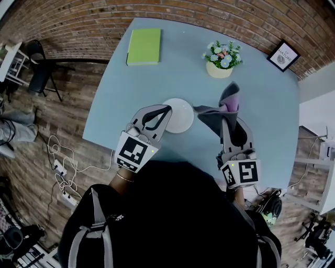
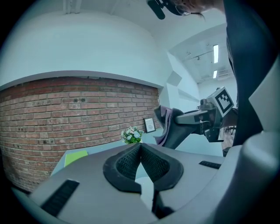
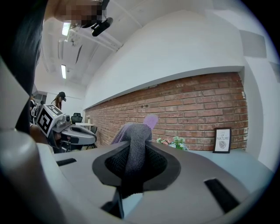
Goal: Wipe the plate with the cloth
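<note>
- Blue-grey desk point(image 1: 120, 107) carries 1 white plate point(image 1: 181, 123), lying flat close to the near edge, about midway along it.
- We see the left gripper point(image 2: 140, 145) with its 2 jaws closed tip to tip and nothing between them in its own view.
- From the head view, those tips sit over the plate's left rim. We cannot tell whether they touch it.
- Our right gripper point(image 3: 138, 148) is clamped on the cloth point(image 3: 136, 131), which is grey with a purple face. 1 thick fold runs up between the 2 pads and stands above the tips.
- Seen from the head view, the cloth is held up off the desk just to the right of the plate. 1 grey corner reaches toward the plate's right rim, and we cannot tell whether it makes contact.
- Both grippers point toward the desk's far edge, roughly level, with the plate lying between their tips.
- A green book point(image 1: 144, 46) lies flat at the far left corner.
- A pale pot of flowers point(image 1: 220, 67) stands near the far edge, right of the middle.
- A black-framed picture point(image 1: 283, 55) stands upright at the far right corner.
- A brick wall point(image 1: 209, 10) runs behind the desk's far edge.
- On the wooden floor point(image 1: 70, 120) to the left of the desk we see white cables point(image 1: 60, 167) and a black chair point(image 1: 39, 68).
</note>
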`<state>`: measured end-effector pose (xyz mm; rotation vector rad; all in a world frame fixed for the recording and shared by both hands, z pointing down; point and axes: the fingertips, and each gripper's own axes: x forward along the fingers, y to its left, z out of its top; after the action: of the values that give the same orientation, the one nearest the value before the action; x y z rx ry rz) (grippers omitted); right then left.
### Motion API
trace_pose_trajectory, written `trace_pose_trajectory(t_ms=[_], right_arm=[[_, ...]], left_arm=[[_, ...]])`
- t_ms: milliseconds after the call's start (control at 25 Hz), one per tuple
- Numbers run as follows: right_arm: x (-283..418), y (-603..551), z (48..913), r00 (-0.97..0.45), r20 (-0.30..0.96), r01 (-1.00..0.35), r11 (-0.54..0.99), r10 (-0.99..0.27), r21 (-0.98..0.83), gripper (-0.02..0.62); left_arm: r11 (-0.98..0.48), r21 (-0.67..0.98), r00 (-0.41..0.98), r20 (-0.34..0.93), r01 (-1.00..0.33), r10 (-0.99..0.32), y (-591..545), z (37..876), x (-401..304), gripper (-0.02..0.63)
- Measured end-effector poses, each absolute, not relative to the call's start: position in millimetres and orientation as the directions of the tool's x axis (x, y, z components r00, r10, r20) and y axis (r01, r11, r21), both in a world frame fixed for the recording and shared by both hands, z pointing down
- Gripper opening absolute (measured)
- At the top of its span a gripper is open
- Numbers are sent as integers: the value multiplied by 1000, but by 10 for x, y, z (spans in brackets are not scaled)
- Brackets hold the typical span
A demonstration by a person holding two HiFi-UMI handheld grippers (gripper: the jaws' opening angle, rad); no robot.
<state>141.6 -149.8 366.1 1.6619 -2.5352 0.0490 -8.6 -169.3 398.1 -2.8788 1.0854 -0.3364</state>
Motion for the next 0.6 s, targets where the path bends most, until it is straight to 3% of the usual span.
trace_pose_trajectory(t_ms=[600], right_arm=[[1366, -1498, 3696, -418, 121, -904, 425, -901, 39, 61]], left_arm=[[-753, -96, 728, 199, -651, -656, -1717, 4034, -102, 8]])
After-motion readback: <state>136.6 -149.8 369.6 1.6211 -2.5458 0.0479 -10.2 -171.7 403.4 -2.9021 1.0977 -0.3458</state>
